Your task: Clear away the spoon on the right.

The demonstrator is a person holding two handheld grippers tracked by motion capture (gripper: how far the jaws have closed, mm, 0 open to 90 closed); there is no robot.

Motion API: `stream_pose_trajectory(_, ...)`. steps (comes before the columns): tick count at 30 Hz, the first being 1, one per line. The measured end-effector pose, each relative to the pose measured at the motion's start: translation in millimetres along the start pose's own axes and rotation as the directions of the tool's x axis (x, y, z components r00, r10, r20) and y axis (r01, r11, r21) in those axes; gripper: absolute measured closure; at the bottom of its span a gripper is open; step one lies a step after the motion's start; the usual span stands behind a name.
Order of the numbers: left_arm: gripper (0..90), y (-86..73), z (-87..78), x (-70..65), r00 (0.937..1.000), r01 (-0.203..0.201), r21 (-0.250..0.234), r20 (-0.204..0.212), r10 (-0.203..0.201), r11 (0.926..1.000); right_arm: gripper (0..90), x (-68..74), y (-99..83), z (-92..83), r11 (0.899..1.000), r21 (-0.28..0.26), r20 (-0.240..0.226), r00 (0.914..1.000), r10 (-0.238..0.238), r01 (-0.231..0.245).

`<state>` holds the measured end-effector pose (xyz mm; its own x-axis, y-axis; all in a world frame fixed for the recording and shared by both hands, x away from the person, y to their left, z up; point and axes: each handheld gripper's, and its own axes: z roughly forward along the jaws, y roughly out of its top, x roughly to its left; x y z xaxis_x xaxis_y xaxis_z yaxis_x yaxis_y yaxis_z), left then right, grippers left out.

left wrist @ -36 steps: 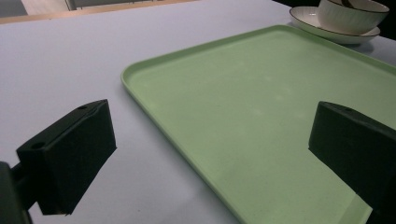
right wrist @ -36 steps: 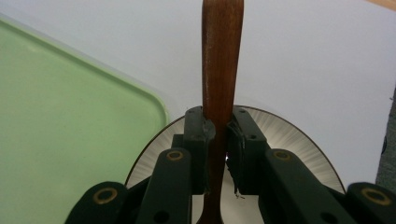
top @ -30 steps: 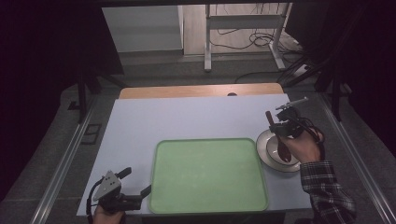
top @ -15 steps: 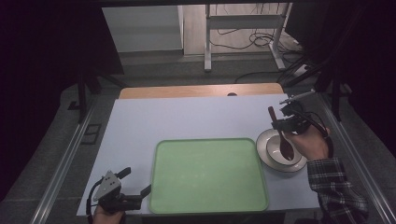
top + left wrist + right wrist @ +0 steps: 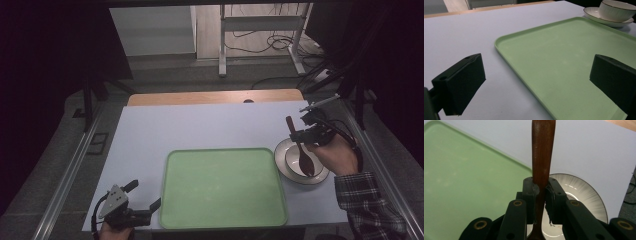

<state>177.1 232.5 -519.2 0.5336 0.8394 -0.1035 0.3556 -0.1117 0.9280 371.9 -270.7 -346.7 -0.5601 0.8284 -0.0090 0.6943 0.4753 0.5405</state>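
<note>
Spoon: a dark wooden spoon (image 5: 300,149) is pinched by its handle and hangs over the bowl (image 5: 300,161), its scoop end low inside the bowl; whether the scoop touches the bowl cannot be told.
Bowl and saucer: the white bowl sits on a white saucer (image 5: 281,162) near the desk's right edge, just beside the right rim of the green tray (image 5: 222,187).
Done, as I judge it: the spoon is gripped and looks to be off its resting place in the bowl.
Left, as I judge it: the tray is bare, so the spoon, and perhaps the bowl and saucer, have yet to be set on it.
Right gripper: the right gripper (image 5: 541,195) has its jaws brought close together and clamped on the spoon handle, which runs up between the pads (image 5: 531,192) in the right gripper view; the hand (image 5: 336,155) holds it above the saucer.
Left gripper: the left gripper (image 5: 142,202) rests at the desk's near left corner, just beside the tray's left rim, jaws wide apart with nothing between them; in the left gripper view they frame the tray's corner (image 5: 499,43).
Desk: a pale sheet covers the desk (image 5: 210,125).
</note>
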Motion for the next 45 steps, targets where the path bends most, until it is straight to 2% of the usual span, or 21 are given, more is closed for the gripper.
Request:
stream_pose_trajectory(7,0.0,-0.3,-1.0,-1.0,0.9998,0.002,-0.005,-0.021,-0.002,1.0,78.6,14.5,-1.3,-5.5,0.999,0.026,-0.036,0.9991,-0.02,0.021)
stream_pose_trajectory(14,0.0,-0.2,-1.0,-0.8,0.9997,0.005,-0.008,-0.024,-0.005,1.0,78.7,22.3,-6.3,-6.6,0.999,0.033,-0.049,0.9981,-0.039,0.041)
stream_pose_trajectory(28,0.0,-0.1,-1.0,-0.1,0.9993,0.009,-0.006,-0.037,-0.01,0.9999,78.8,44.9,-19.1,-2.4,0.996,0.063,-0.104,0.9925,-0.063,0.07)
stream_pose_trajectory(42,0.0,0.2,-0.2,-0.4,0.9993,0.005,0.002,-0.037,-0.005,1.0,78.9,75.6,-25.8,17.1,0.987,0.121,-0.162,0.9828,-0.088,0.108)
stream_pose_trajectory(45,0.0,0.1,-0.1,-0.3,0.9993,0.007,0.002,-0.037,-0.007,1.0,79.0,84.8,-26.8,28.3,0.981,0.153,-0.181,0.979,-0.093,0.121)
